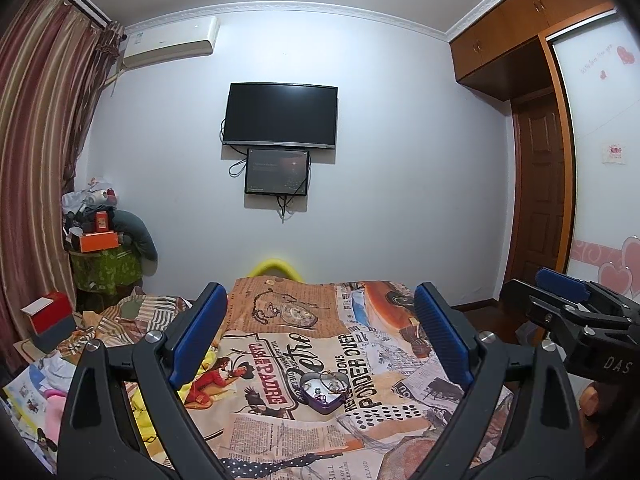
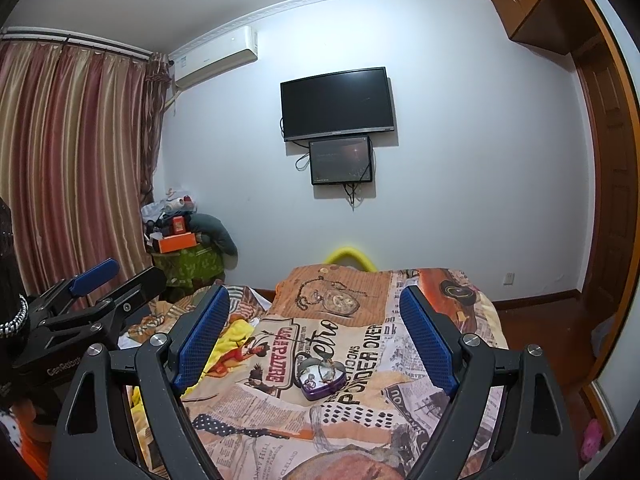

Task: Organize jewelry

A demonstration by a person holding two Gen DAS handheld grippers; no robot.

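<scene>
The purple heart-shaped tin jewelry box [image 1: 323, 393] sits low centre on the bed, ahead between both wide-open, empty grippers: left gripper [image 1: 320, 344], right gripper [image 2: 316, 340].

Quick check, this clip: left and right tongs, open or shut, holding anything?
Left tongs: open, empty, above the heart-shaped box on the bedspread.
Right tongs: open, empty.
</scene>
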